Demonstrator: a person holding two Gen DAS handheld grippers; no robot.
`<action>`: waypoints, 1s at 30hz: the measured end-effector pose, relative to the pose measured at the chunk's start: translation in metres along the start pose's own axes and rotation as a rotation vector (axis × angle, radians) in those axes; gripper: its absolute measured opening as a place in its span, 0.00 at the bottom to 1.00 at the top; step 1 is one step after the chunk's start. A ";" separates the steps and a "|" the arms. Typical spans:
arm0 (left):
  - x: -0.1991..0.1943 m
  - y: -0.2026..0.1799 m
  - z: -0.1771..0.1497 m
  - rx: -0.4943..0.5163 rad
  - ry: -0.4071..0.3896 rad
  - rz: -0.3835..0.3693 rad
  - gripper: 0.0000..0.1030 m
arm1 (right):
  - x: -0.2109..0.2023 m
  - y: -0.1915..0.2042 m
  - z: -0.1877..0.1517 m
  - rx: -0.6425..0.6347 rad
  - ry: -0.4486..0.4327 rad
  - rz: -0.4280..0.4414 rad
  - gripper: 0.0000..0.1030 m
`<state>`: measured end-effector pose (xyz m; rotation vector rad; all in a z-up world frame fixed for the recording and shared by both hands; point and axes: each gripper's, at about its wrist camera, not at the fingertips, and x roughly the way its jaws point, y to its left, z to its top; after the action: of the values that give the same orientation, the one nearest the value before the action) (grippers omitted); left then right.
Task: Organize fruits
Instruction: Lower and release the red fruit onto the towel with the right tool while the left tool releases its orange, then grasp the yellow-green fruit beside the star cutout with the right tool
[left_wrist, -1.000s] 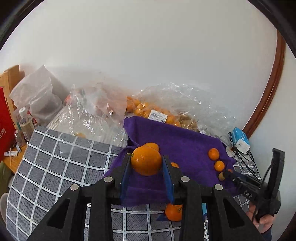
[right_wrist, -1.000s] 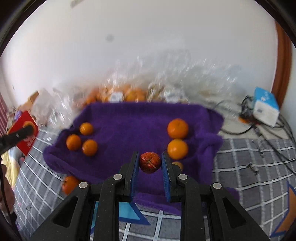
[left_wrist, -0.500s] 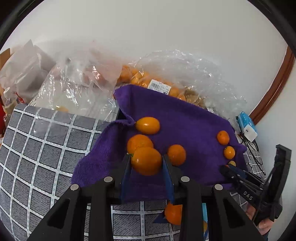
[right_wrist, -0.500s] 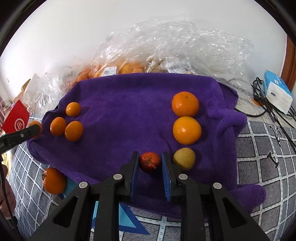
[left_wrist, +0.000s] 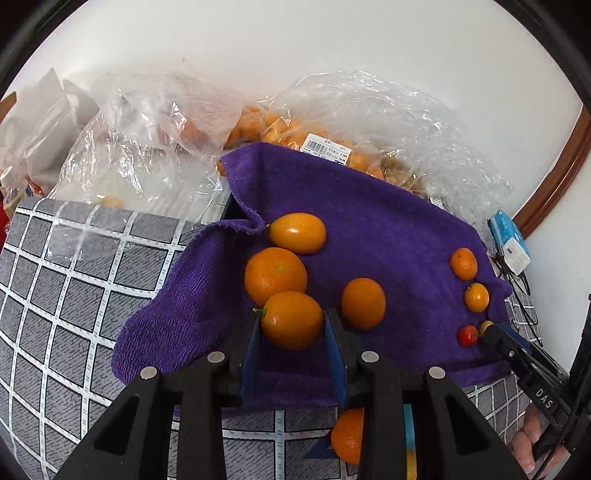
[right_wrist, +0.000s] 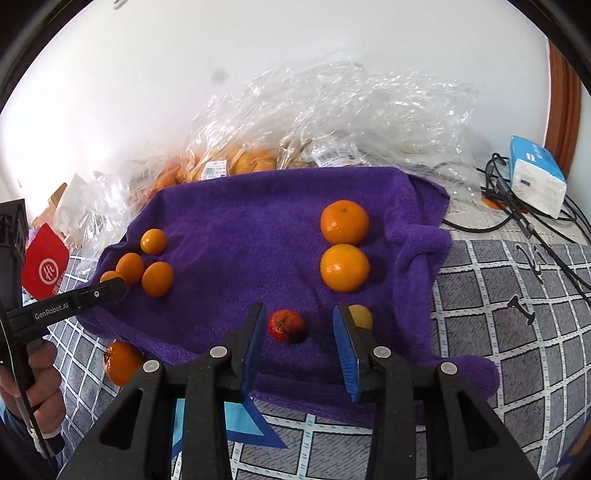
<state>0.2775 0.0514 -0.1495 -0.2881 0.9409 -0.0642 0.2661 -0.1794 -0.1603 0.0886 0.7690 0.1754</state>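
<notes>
Two handheld grippers work over a purple towel spread on a grey checked tablecloth.

The right gripper has just been opening its jaws. They now stand apart with a small red fruit lying loose between them on the towel, clear of both blue pads. It sits closer to the left pad, with an open gap to the right one. Just behind the right pad, at about two o'clock from the red fruit, a small yellow fruit is partly hidden. Two large oranges line up beyond it toward twelve o'clock. The towel's near edge lies just below the jaws, so backing straight out toward six o'clock looks clear.

The left gripper grips a small orange snugly between its pads, low over the towel. Whether the fruit already rests on the cloth is hard to tell. A second orange touches it at eleven o'clock, a third sits just beside it at three o'clock, and an oval one lies farther out at twelve. One stray orange waits off the towel on the tablecloth, nearer the left hand.
</notes>
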 end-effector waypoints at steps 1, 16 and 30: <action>0.000 0.000 0.000 0.001 0.001 -0.003 0.31 | -0.001 0.000 0.000 0.001 -0.003 0.001 0.36; -0.048 0.025 -0.017 -0.021 -0.056 0.011 0.37 | -0.045 0.019 -0.012 -0.023 -0.054 -0.051 0.36; -0.065 0.067 -0.083 -0.035 -0.060 0.071 0.37 | -0.050 0.071 -0.064 -0.085 0.010 0.002 0.36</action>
<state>0.1675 0.1091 -0.1626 -0.2872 0.8927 0.0255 0.1768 -0.1186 -0.1618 0.0080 0.7705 0.2104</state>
